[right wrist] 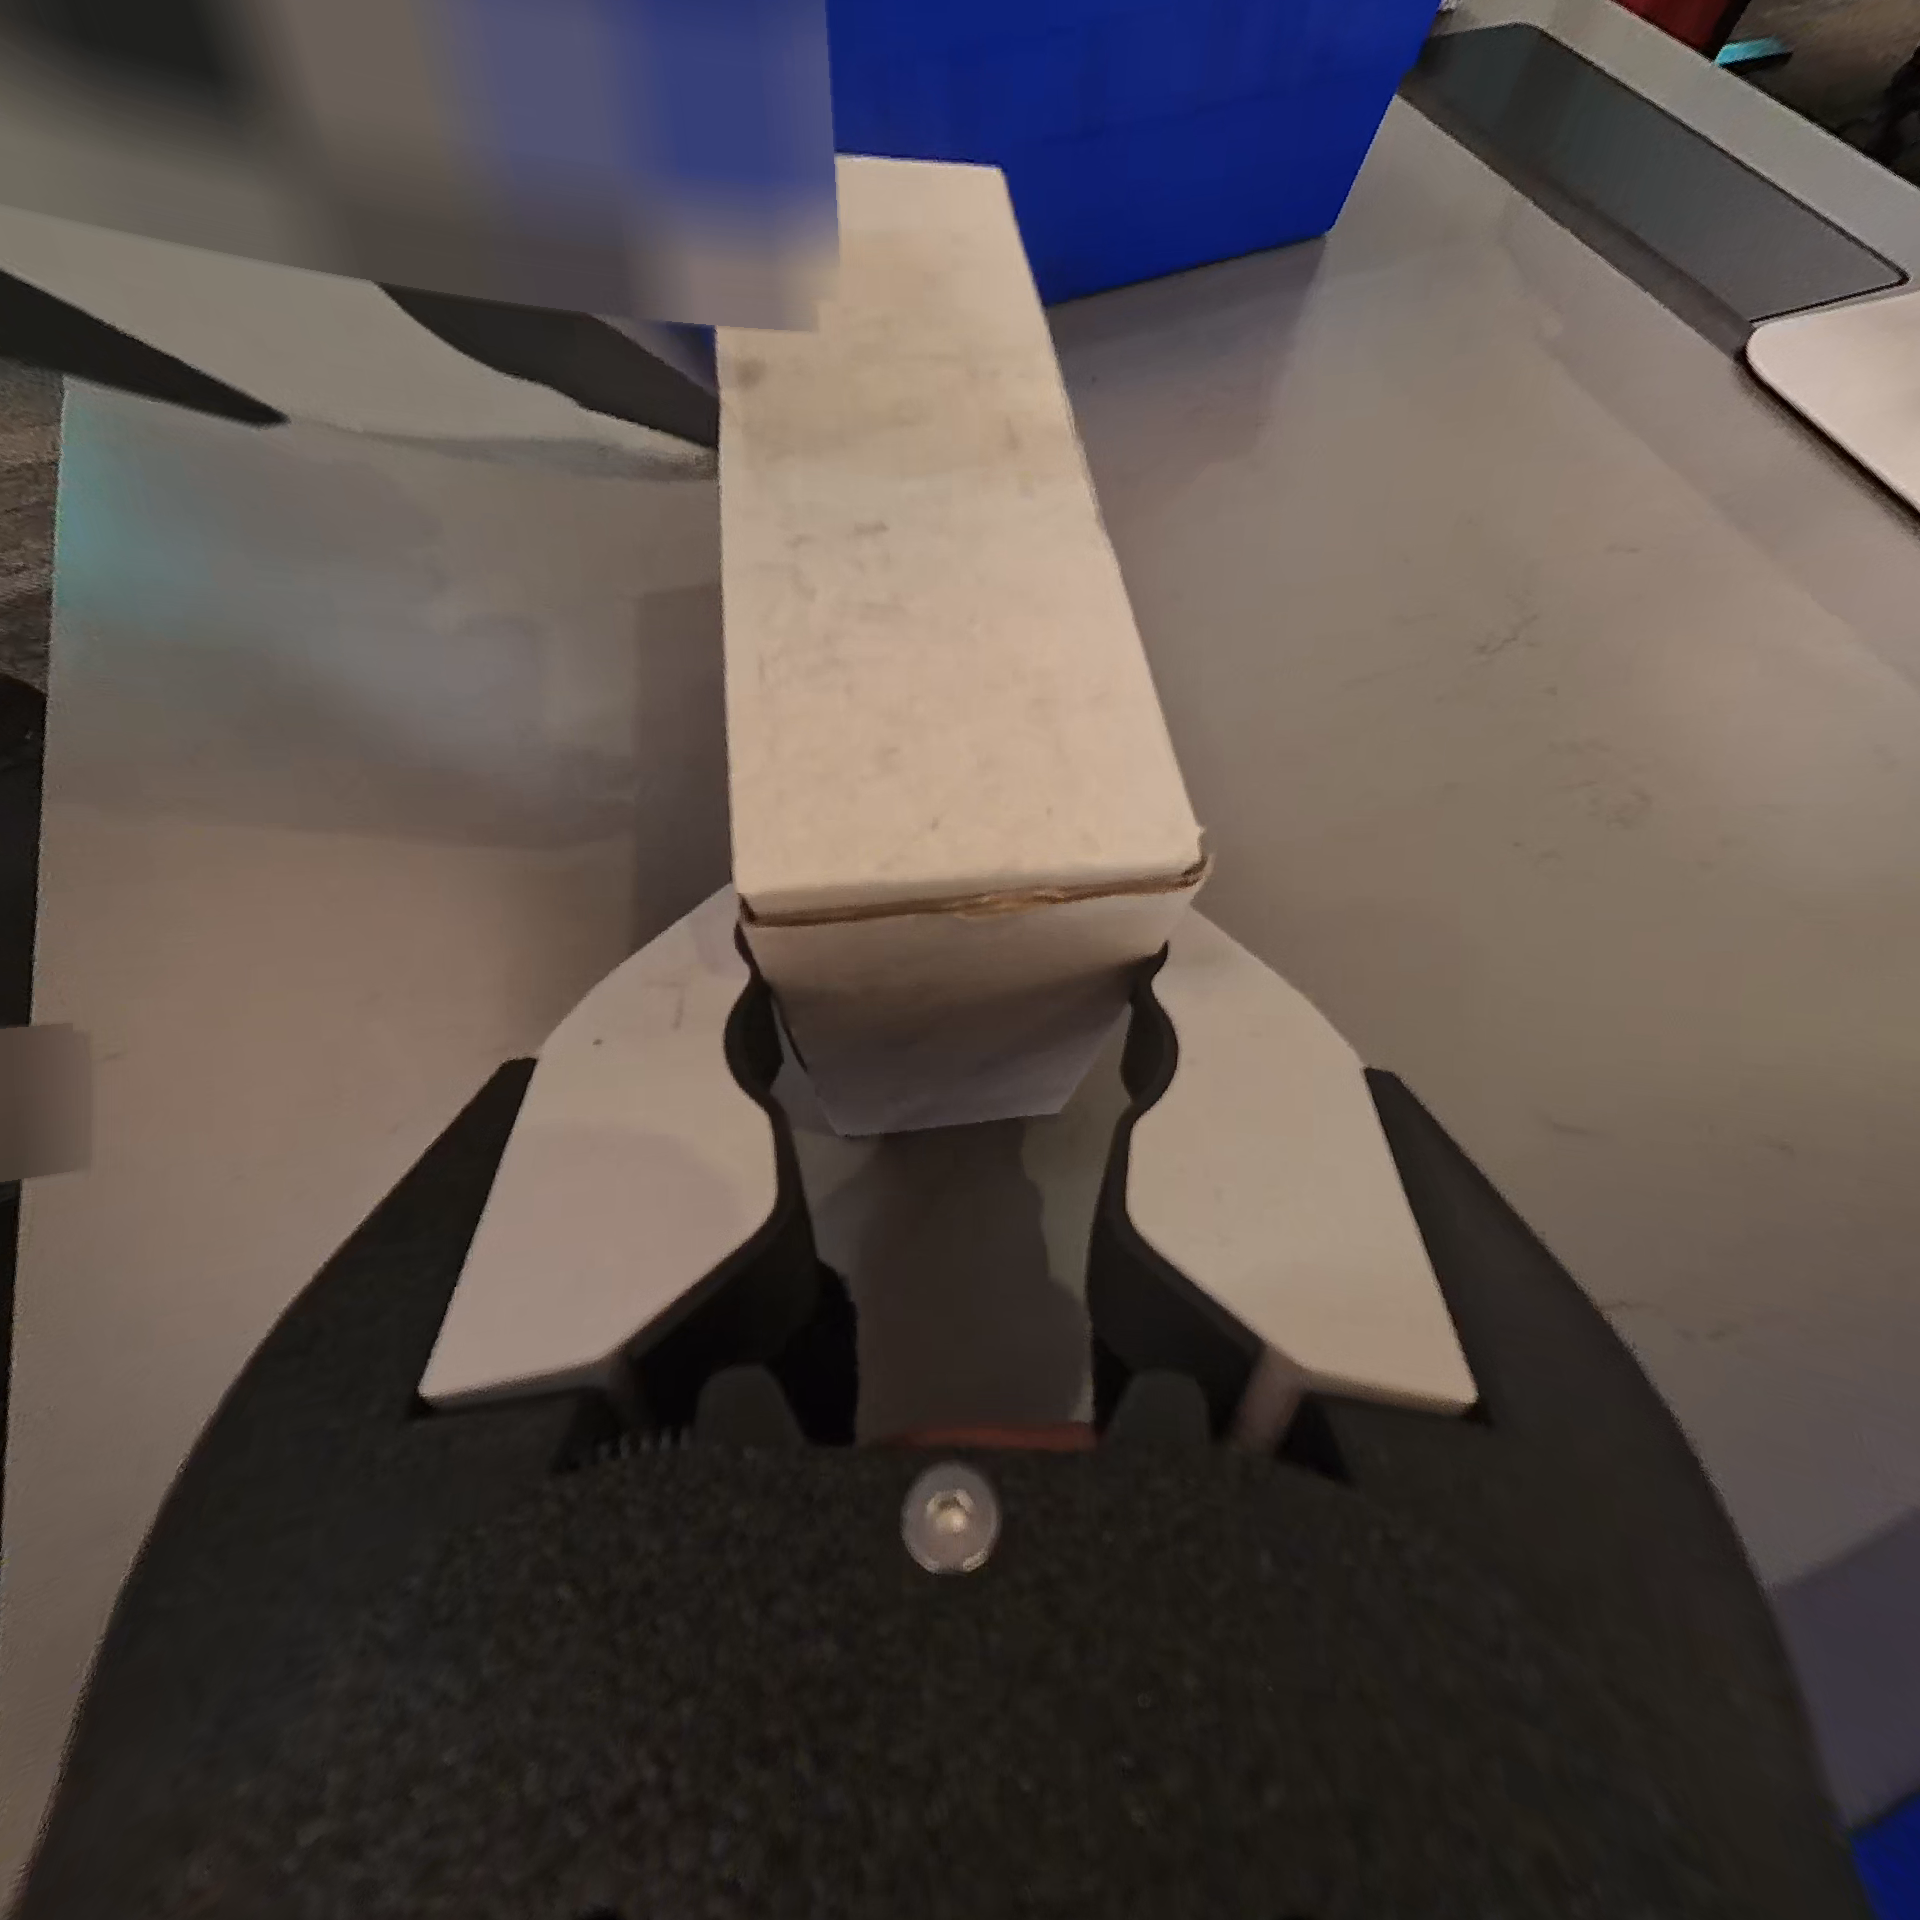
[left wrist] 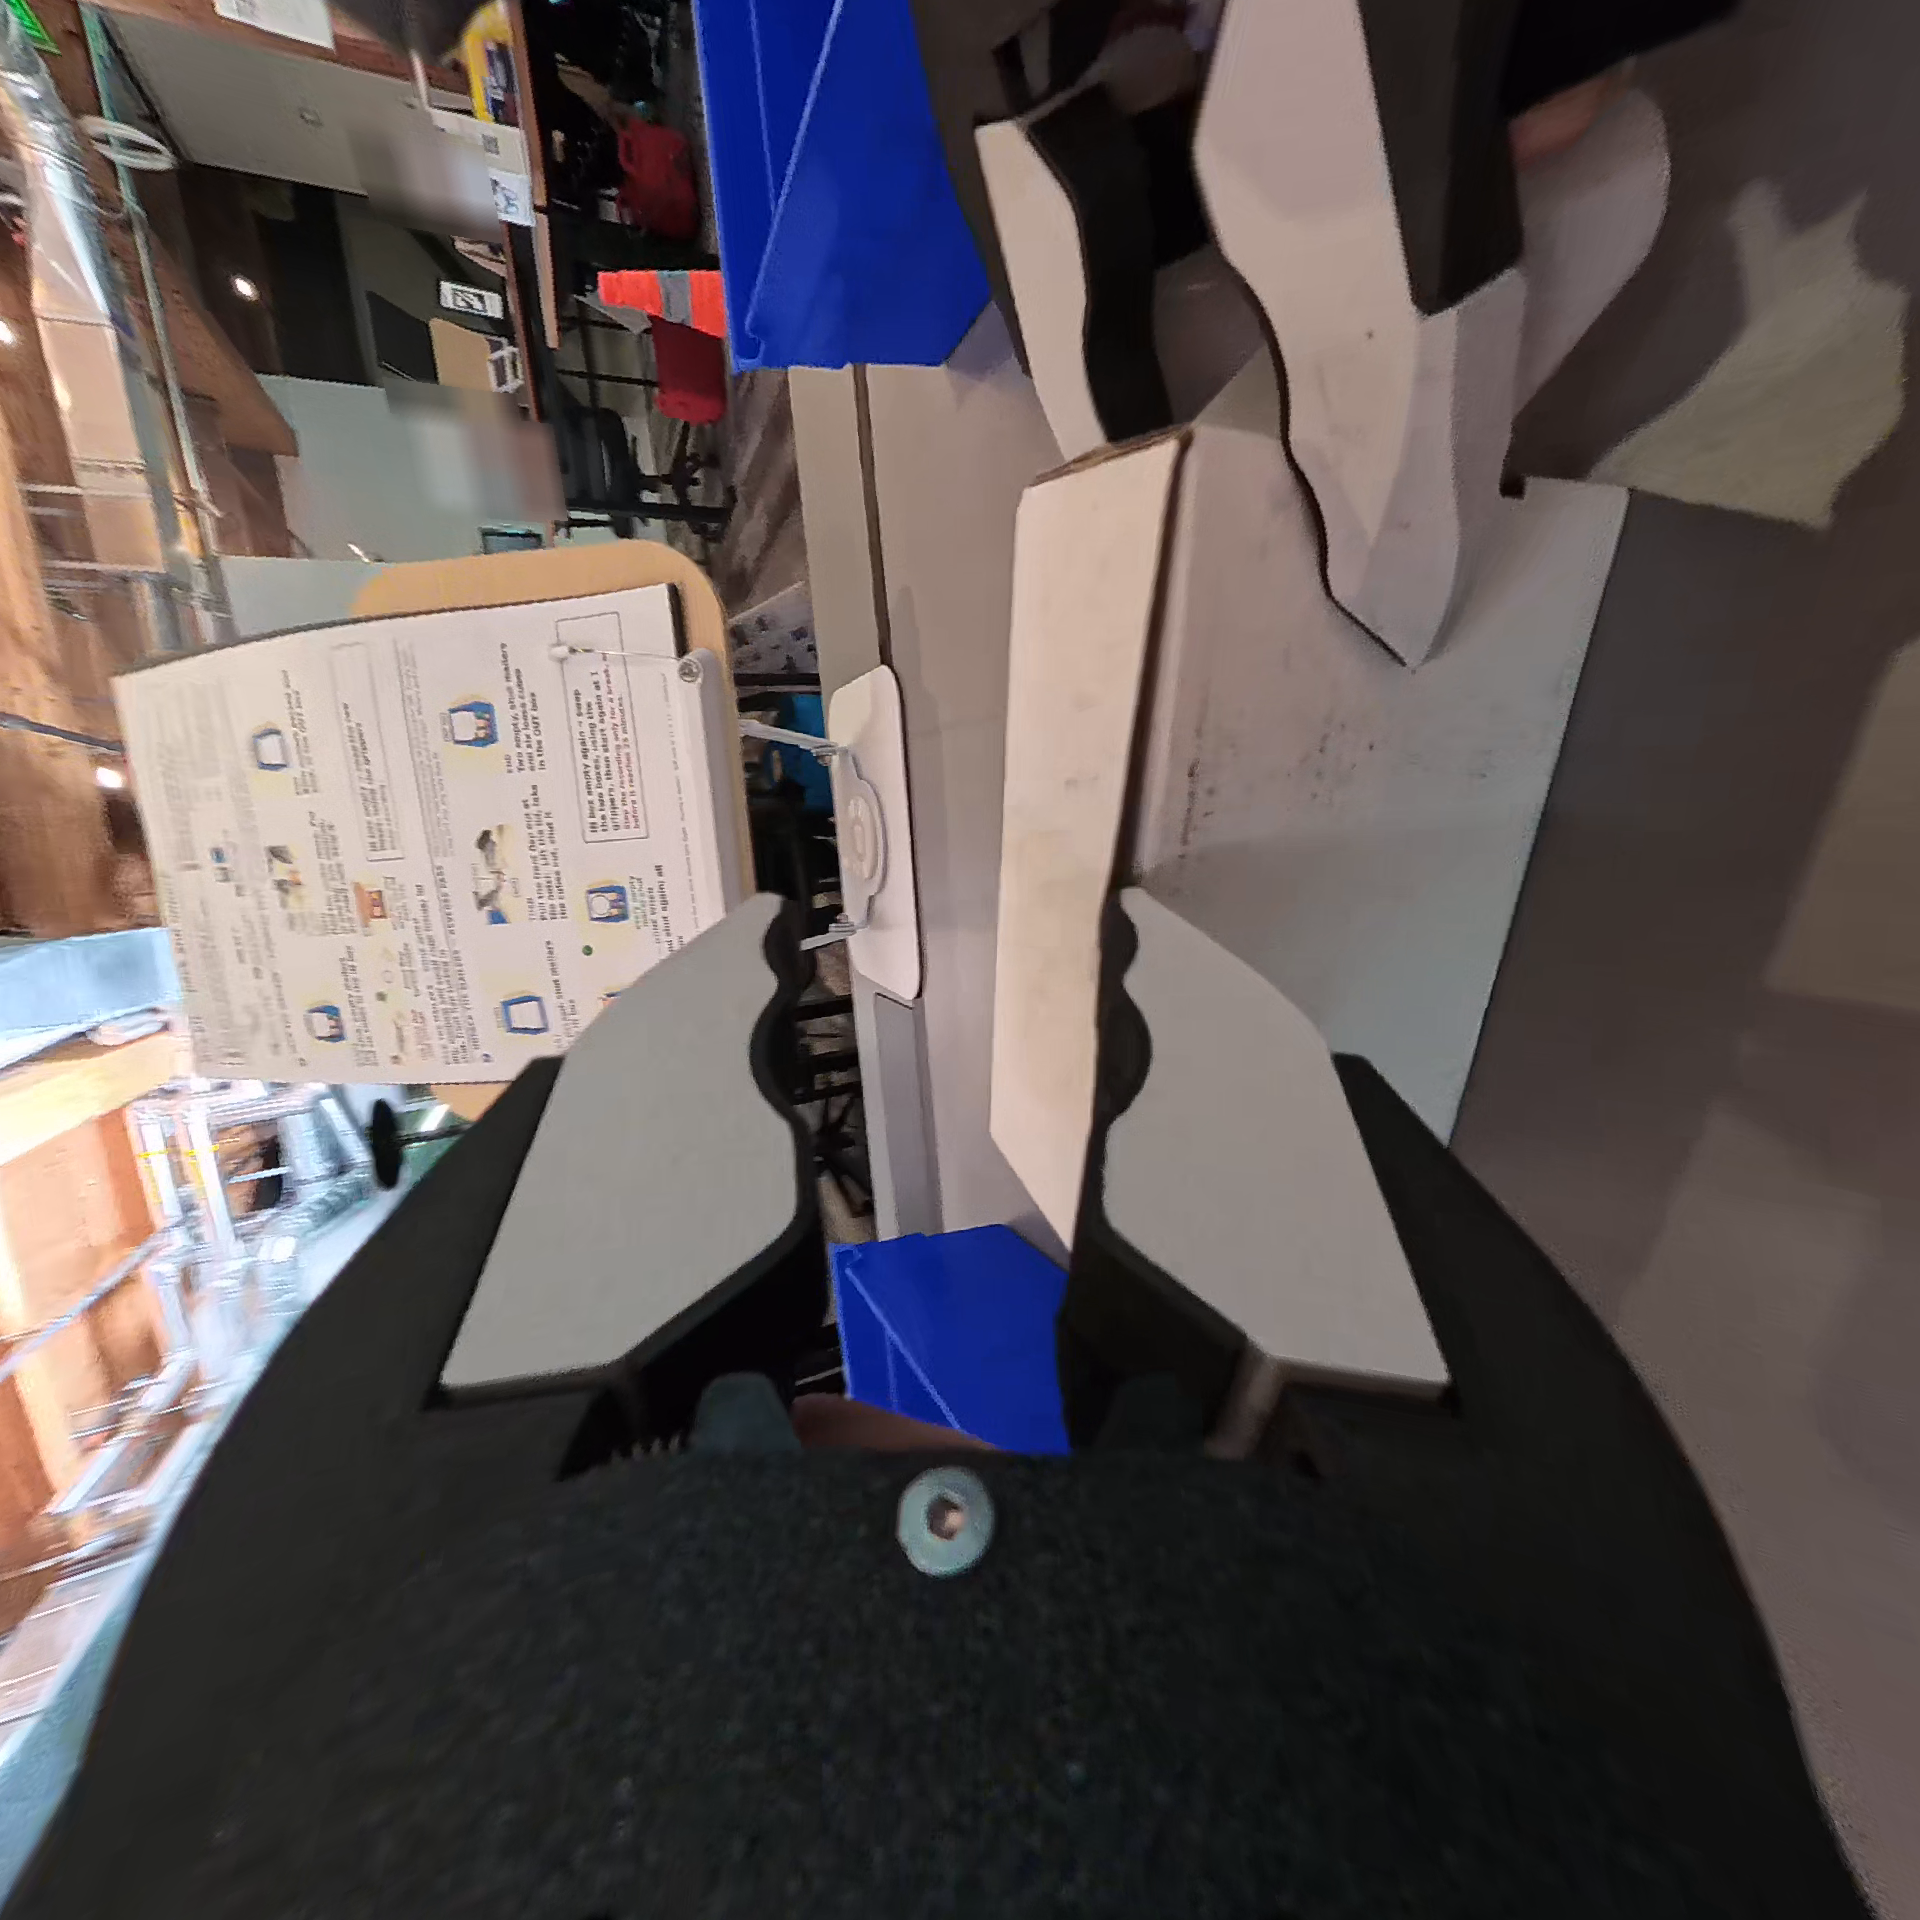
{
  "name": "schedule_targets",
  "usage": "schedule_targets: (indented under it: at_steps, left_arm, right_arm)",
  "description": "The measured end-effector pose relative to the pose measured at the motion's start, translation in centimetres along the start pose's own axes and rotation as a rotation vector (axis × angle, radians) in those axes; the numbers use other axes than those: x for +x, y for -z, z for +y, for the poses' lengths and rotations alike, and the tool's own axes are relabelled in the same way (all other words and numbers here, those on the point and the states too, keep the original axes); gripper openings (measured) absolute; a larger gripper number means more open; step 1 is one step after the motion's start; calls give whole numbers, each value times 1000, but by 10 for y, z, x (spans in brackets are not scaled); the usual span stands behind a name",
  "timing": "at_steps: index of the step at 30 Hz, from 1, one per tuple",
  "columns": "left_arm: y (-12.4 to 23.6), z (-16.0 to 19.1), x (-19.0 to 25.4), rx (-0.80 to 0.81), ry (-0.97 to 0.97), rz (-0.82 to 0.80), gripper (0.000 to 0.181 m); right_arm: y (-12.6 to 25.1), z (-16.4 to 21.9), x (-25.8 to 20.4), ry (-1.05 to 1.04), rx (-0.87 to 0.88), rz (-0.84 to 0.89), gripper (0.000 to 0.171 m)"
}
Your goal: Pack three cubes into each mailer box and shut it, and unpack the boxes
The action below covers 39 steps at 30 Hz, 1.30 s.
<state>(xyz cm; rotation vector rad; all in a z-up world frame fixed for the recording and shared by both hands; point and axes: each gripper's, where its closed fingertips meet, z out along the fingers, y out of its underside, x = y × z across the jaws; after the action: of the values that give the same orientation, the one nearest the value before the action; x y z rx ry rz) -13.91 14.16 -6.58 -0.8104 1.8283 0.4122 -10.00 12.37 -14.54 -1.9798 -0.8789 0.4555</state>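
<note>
Mailer box [right wrist: 935,582], white and long, sits end-on between the fingers of my right gripper [right wrist: 948,997], which are clamped on its near end; the box runs straight away from me over the grey table [right wrist: 1507,727], and its worn cardboard edge shows just above my fingertips. Its flaps look shut at this end. Beyond its far end stands a blue bin [right wrist: 1143,135], and part of that area is covered by a blurred patch. My left gripper [left wrist: 940,935] is rolled onto its side, so the whole scene in its view lies turned. Its fingers are spread apart, and the box [left wrist: 1060,831] reaches in between them, lying against the right-hand finger [left wrist: 1226,1143] while the other finger [left wrist: 644,1143] stands clear of it. I cannot tell whether that one finger presses the box or only touches it. From this side I see my right gripper [left wrist: 1382,582] at the far end of the box, pointing back toward me. Blue bins [left wrist: 852,208] show at the far side and another [left wrist: 956,1340] close by my fingers. Off the table edge stands a printed instruction sheet [left wrist: 436,831] on a board.
</note>
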Motion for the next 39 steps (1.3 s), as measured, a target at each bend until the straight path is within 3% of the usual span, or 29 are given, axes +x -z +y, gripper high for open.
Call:
schedule_targets:
  at_steps: [5, 9, 11, 14, 18, 24, 29, 31, 33, 36, 39]
  left_arm:
    - [-3, -1, 2, -42, -53, -93, 38]
    - [-6, 0, 7, -34, -2, -25, 28]
    - [-6, 0, 7, -31, 1, -6, 28]
    - [-3, 1, 0, -32, 8, -20, 46]
    - [-2, 7, 1, -46, 43, 25, 49]
    - [-14, 10, 6, -115, -137, -52, 20]
    - [-24, 15, 5, -135, -133, -81, 1]
    - [-25, 16, 4, -169, -140, -74, 1]
    - [-26, 11, 6, -167, -76, -27, 1]
    - [-25, -4, 6, -134, -39, 4, 1]
    - [-25, -2, 9, -151, -35, 59, 1]
  right_arm:
    - [0, 0, -2, -1, -8, -7, 64]
    - [1, 1, -3, 8, -15, -4, 64]
    - [1, 1, -2, 13, -14, -2, 64]
    - [1, 0, -2, 41, -13, 7, 64]
    - [-2, -2, -6, 31, -11, 12, 64]
    - [-3, -1, -17, 42, -42, -31, 63]
    - [-3, -4, -4, 43, -1, 53, 63]
    - [-5, -9, 1, 19, 42, 121, 67]
    - [-8, -20, 2, -27, 117, 140, 93]
    - [-13, -27, 6, -97, 156, 159, 106]
    - [-19, -19, 6, -113, 128, 127, 96]
